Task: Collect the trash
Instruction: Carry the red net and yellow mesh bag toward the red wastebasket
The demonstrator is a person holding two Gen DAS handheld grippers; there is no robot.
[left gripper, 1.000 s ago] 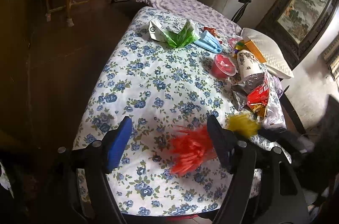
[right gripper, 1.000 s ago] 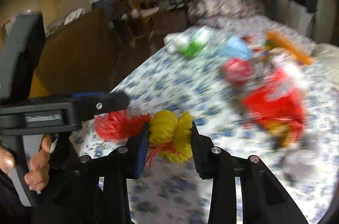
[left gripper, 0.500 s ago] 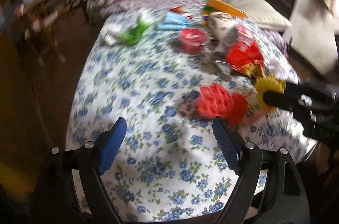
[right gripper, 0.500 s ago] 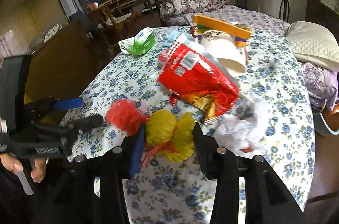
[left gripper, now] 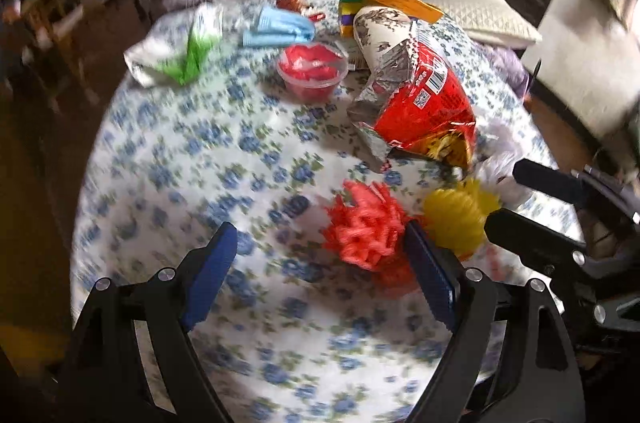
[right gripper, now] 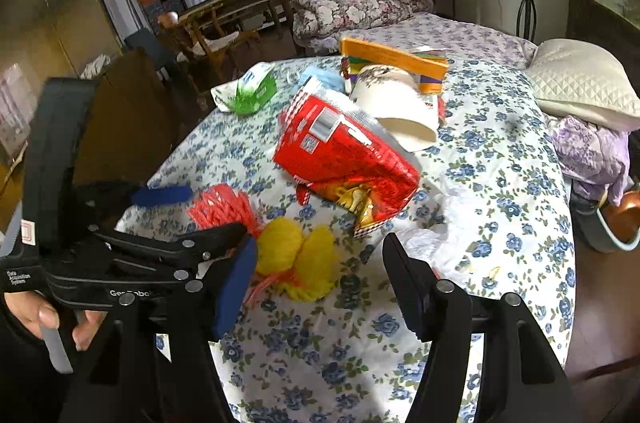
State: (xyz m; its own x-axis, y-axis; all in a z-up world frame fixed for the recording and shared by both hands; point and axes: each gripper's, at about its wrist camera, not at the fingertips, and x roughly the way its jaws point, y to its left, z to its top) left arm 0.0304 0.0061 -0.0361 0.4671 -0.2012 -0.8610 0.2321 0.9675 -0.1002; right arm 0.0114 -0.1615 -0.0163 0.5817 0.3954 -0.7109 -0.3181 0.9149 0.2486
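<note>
Blue pads on our right gripper (right gripper: 320, 287) stand apart, jaws have just been opening, w/ the yellow pom-pom (right gripper: 298, 259) lying loose on the floral cloth (right gripper: 500, 191) between them, hard by the left-hand pad, clear of the other; it looks released, not gripped. Our left gripper (left gripper: 320, 275) is wide open too, nothing clamped; the red pom-pom (left gripper: 366, 223) sits just ahead of it, up against the right-hand finger rather than centred in the gap. Both pom-poms are joined end to end, so the pair's long axis runs roughly crosswise to both tools, red end toward the left hand, yellow end toward the right. In the right wrist view the left gripper (right gripper: 192, 219) reaches in from the side, its tip over the red tuft. Beyond them, going outward: the red snack bag (right gripper: 344, 159) lies crumpled mid-table, a white paper cup (right gripper: 400, 107) on its side behind it, a clear tub (left gripper: 312, 71) w/ red bits, a green-white wrapper (right gripper: 248, 91) far off. We judge the right hand nearer the snack bag, which lies straight ahead of it, mouth end closest; the left would need to shift sideways to centre on the red tuft. No bin in either view.
</note>
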